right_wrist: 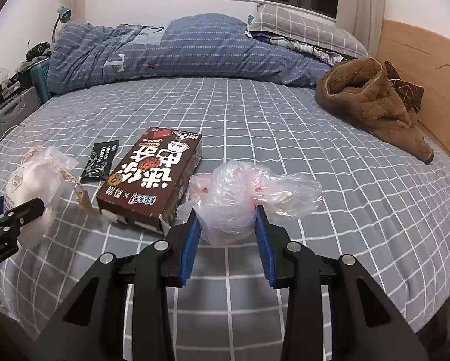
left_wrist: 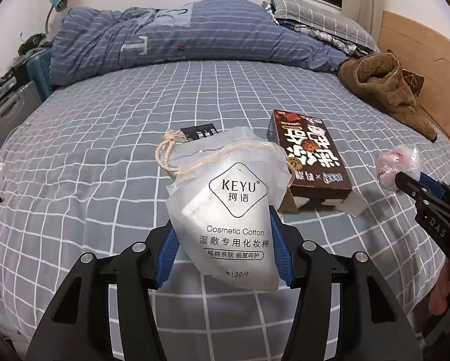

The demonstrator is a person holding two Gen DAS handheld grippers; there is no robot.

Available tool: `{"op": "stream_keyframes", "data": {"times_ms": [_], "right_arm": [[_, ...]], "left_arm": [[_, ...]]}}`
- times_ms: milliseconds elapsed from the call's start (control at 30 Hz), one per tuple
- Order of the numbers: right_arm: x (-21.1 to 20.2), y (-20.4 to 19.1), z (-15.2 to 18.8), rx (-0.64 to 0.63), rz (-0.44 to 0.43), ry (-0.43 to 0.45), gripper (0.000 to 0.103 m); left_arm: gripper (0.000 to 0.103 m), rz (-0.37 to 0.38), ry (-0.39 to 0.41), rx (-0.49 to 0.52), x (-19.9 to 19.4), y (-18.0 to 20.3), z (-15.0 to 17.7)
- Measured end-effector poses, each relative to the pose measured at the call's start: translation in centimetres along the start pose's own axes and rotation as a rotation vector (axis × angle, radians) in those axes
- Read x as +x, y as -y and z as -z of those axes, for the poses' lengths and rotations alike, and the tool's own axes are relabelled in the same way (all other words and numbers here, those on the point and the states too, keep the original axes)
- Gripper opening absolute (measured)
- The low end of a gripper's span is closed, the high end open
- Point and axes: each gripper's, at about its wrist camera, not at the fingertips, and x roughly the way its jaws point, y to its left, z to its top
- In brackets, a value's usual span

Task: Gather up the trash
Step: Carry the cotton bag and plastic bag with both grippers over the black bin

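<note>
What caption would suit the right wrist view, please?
Right gripper clamps a crumpled clear plastic bag above the grey checked bedsheet, beside a brown cardboard snack box.

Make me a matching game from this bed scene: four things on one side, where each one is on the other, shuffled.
Things:
1. cosmetic cotton pouch
2. crumpled plastic bag
3. brown snack box
4. small black packet

Places:
A. lying on the sheet between pouch and box
B. clamped in the right gripper
C. clamped in the left gripper
D. lying flat mid-bed, end flap open

Pairs: 1-C, 2-B, 3-D, 4-A
</note>
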Motion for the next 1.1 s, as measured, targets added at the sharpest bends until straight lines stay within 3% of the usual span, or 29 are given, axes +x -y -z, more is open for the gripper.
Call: {"op": "stream_keyframes", "data": {"times_ms": [1100], "right_arm": [[-9.5, -2.7, 6.1, -0.010, -0.052, -0.008, 0.035]], "left_arm": [[0.053, 0.017, -0.010, 0.008, -8.1, 1.9, 7.5]]}}
